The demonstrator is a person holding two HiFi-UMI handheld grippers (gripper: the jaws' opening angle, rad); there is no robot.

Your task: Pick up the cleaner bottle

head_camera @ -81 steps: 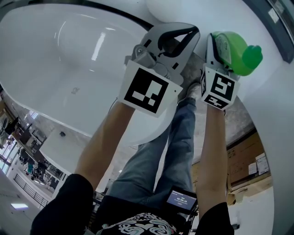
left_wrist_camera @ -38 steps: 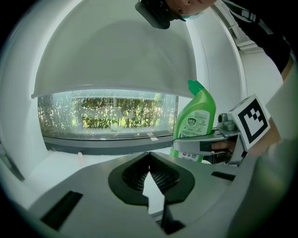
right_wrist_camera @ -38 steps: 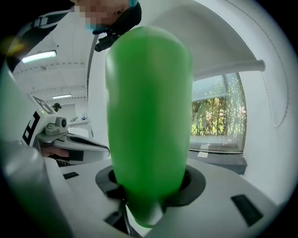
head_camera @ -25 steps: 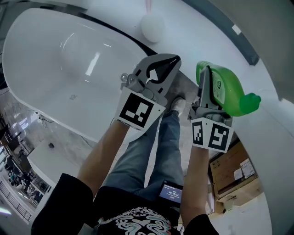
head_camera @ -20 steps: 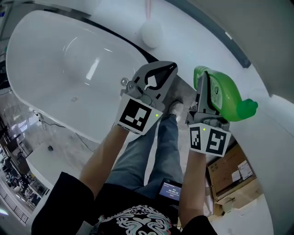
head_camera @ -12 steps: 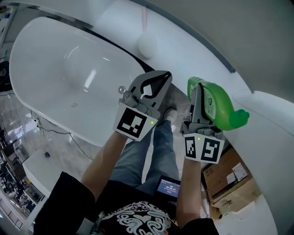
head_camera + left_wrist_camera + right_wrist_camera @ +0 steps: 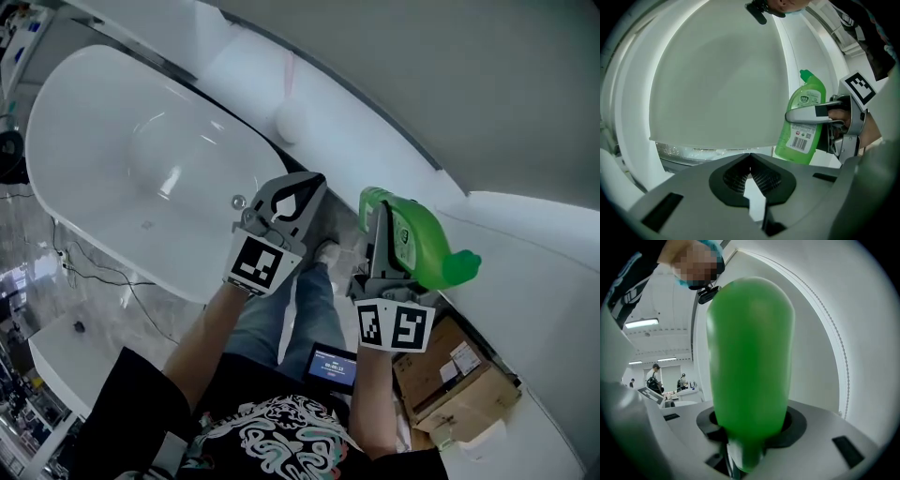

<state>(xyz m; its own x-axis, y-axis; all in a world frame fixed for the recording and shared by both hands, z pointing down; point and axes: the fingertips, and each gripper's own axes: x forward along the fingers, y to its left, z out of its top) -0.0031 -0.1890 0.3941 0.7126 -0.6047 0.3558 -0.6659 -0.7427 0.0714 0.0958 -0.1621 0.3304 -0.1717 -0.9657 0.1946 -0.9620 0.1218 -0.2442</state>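
Right gripper (image 7: 377,217) still has the green cleaner bottle (image 7: 420,246) clamped between its jaws, cap pointing right, and it's been lifted higher than a second ago. Left gripper (image 7: 298,187) came up too, jaws pinched together on nothing, over the white bathtub (image 7: 103,150) rim.

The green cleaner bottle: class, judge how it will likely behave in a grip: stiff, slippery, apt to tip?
The cleaner bottle looks glossy and smooth, so it may slip. Its wall shows no dent where the fingers of the right gripper clamp it, so it is probably fairly stiff. Gripped mid-body, it should balance rather than swing.
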